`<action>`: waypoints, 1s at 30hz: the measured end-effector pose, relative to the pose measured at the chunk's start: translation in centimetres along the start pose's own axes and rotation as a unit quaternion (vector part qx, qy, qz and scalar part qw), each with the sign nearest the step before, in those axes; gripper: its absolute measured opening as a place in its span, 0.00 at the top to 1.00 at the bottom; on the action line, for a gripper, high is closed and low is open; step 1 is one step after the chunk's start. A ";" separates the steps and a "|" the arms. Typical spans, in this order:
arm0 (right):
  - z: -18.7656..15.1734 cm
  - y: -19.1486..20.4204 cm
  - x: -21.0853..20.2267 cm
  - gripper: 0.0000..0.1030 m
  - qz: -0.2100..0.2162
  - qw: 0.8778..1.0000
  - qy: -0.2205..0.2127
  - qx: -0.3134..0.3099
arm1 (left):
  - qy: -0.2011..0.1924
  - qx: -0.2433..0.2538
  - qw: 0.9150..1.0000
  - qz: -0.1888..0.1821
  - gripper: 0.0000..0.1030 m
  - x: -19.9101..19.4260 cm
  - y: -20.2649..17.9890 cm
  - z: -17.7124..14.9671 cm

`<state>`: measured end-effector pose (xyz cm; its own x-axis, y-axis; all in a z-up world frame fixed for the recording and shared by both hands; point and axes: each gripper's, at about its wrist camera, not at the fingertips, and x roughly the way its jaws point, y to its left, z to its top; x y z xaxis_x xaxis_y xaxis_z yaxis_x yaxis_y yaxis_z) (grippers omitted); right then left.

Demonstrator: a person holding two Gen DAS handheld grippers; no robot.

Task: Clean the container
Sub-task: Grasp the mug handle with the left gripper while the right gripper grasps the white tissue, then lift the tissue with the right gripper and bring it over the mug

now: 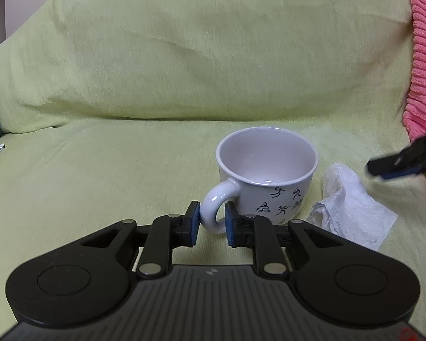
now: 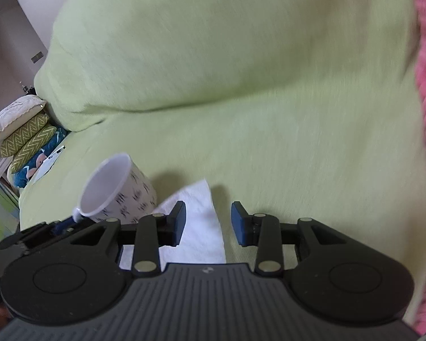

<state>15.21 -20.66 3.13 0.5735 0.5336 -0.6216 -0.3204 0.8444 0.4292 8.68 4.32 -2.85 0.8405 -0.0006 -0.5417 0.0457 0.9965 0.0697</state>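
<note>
Left wrist view: left tool (image 1: 211,223) straddling mug (image 1: 267,170) handle (image 1: 217,209), pads (image 1: 195,224) just beside the loop, closing not confirmed, so cannot tell if gripping. Mug standing upright on green sofa cover (image 1: 99,176), inside looking bare. Tissue (image 1: 352,207) lying just beside mug, untouched.

Right wrist view: right tool (image 2: 208,221) hanging released, jaws spread, directly over tissue (image 2: 201,221). Mug (image 2: 116,190) sitting at left. Judgement: wiping not yet begun; picking up tissue and cleaning inside all remaining.
</note>
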 end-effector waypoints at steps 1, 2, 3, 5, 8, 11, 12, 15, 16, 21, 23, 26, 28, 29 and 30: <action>-0.3 -0.1 0.8 0.69 -0.008 1.000 0.006 -0.003 | 0.000 -0.003 1.000 0.002 0.78 0.1 -0.2 -0.2; -0.6 -0.1 1.4 0.69 -0.010 1.000 0.004 -0.008 | -0.001 -0.004 1.000 0.003 0.78 0.1 -0.3 -0.3; -1.0 0.0 1.4 0.69 0.002 1.000 -0.009 -0.016 | -0.001 -0.003 1.000 0.002 0.78 0.1 -0.3 -0.3; -1.7 0.0 1.9 0.97 0.043 0.999 -0.002 -0.025 | -0.001 0.000 1.000 0.002 0.78 0.0 -0.3 -0.3; -2.6 0.6 1.3 0.99 0.049 0.997 0.005 -0.061 | -0.001 0.001 1.000 0.001 0.78 -0.1 -0.1 -0.3; -2.2 1.5 -0.7 0.99 0.061 0.995 -0.020 -0.075 | -0.001 -0.001 1.000 -0.001 0.77 -0.3 0.1 -0.4; -1.8 1.9 -1.7 0.99 0.066 0.995 -0.033 -0.074 | -0.001 0.000 1.000 -0.001 0.77 -0.3 0.2 -0.4; 0.2 3.9 -5.1 0.99 0.095 0.988 -0.078 -0.096 | -0.001 -0.009 1.000 0.008 0.77 -0.2 -0.4 -0.4; 1.1 4.8 -6.0 0.99 0.106 0.984 -0.092 -0.106 | -0.001 -0.008 1.000 0.008 0.77 -0.2 -0.5 -0.5; 4.6 9.2 -7.7 0.99 0.160 0.969 -0.126 -0.141 | 0.000 -0.006 1.000 0.007 0.77 -0.4 -0.5 -0.6; 5.6 11.2 -6.8 0.99 0.168 0.964 -0.129 -0.159 | 0.001 -0.004 1.000 0.007 0.77 -0.3 -0.6 -0.5; 5.8 12.6 -4.8 0.99 0.163 0.965 -0.101 -0.177 | 0.002 -0.003 1.000 0.007 0.77 -0.4 -0.6 -0.5; 5.6 13.0 -2.8 0.99 0.156 0.969 -0.058 -0.182 | 0.002 -0.002 1.000 0.006 0.77 -0.3 -0.6 -0.4; 5.5 13.1 -1.7 0.99 0.145 0.971 -0.033 -0.185 | 0.002 -0.002 1.000 0.005 0.77 -0.4 -0.6 -0.4; 5.2 13.3 -0.5 0.97 0.123 0.974 -0.006 -0.188 | 0.003 -0.001 1.000 0.004 0.77 -0.4 -0.5 -0.3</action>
<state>14.61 -9.99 12.57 0.4524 0.7234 -0.5215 -0.7015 0.6498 0.2928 8.13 3.83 -2.96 0.8381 0.0081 -0.5455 0.0375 0.9967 0.0725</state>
